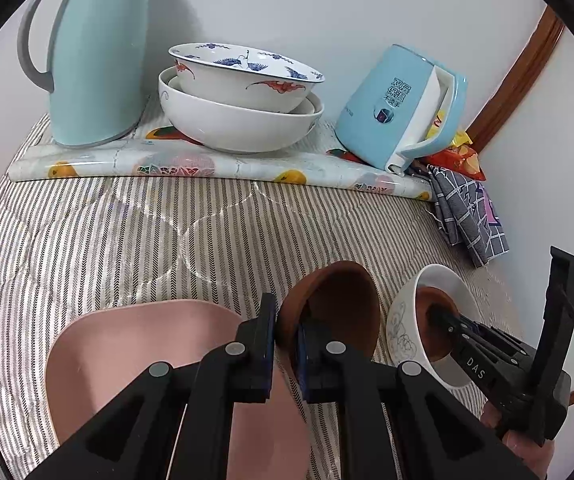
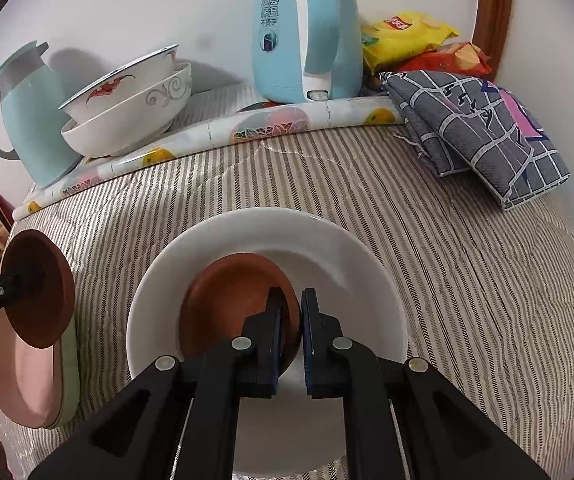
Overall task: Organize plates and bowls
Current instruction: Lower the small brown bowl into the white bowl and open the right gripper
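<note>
Now clamped by the left gripper [image 1: 287, 344] on the rim: a brown clay saucer [image 1: 327, 308], tilted above the pink plate [image 1: 127, 352]; pinched likewise by the right gripper [image 2: 293, 332], a second brown saucer [image 2: 231, 300] down inside the white bowl [image 2: 347, 256] on the striped quilted counter [image 2: 467, 280]. Probably light, stiff, matte and brittle, so best taken thin-edge-on at the rim, never squeezed hard. Farther back on the fruit-print mat [image 1: 223, 164], nested glossy porcelain bowls [image 1: 239, 96], heavier and slicker by the look.

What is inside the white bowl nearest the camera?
A brown dish sits in the white bowl, its rim pinched by the right gripper. The bowl's bottom beneath it is hidden.
</note>
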`<act>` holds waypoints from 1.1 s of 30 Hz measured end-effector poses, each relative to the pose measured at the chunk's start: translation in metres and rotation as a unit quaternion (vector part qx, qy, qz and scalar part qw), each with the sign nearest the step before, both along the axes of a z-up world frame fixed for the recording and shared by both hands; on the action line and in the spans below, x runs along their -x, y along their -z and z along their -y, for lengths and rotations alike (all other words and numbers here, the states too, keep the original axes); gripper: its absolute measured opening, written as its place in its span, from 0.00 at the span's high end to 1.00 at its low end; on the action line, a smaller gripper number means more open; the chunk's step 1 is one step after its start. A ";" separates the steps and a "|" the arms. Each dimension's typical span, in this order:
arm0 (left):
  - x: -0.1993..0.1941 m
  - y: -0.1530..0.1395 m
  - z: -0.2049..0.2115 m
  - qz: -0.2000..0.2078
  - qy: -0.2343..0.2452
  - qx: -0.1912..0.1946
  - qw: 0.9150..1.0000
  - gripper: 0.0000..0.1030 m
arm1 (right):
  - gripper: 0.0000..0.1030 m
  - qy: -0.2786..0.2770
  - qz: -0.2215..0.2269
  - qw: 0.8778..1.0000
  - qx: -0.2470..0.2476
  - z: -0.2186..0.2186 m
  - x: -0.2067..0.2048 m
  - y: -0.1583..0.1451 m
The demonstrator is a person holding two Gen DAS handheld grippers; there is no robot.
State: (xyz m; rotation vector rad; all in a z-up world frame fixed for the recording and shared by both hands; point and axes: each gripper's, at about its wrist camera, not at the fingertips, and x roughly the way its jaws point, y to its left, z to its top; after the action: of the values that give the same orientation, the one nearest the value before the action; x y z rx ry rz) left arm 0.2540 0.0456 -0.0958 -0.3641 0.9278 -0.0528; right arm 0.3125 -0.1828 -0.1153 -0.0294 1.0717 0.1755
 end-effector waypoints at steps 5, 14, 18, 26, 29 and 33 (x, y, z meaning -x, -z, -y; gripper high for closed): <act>0.000 -0.001 -0.001 0.000 -0.001 -0.002 1.000 0.91 | 0.91 -0.010 -0.005 1.000 0.015 -0.002 -0.002 0.001; 0.004 -0.005 -0.001 0.003 0.001 -0.002 1.000 0.91 | 0.89 -0.006 -0.005 0.998 0.055 0.000 0.000 0.001; 0.008 -0.008 0.004 0.005 0.003 -0.005 1.000 0.91 | 0.89 -0.007 -0.002 0.999 0.053 0.003 0.006 -0.003; 0.018 -0.018 0.019 0.011 0.010 -0.016 1.000 0.91 | 0.89 0.002 0.015 1.000 0.017 0.017 0.021 -0.020; 0.022 -0.022 0.025 0.014 0.014 -0.019 1.000 0.91 | 0.89 0.008 0.021 1.000 0.009 0.025 0.028 -0.027; 0.028 -0.029 0.032 0.020 0.015 -0.020 0.999 0.91 | 0.89 0.019 0.028 0.999 -0.016 0.038 0.037 -0.036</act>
State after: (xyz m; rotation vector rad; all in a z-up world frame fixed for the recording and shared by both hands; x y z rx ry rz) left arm 0.2258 0.0135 -0.0668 -0.3103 0.8937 -0.0693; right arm 0.2755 -0.2213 -0.0792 0.0144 1.0131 0.1573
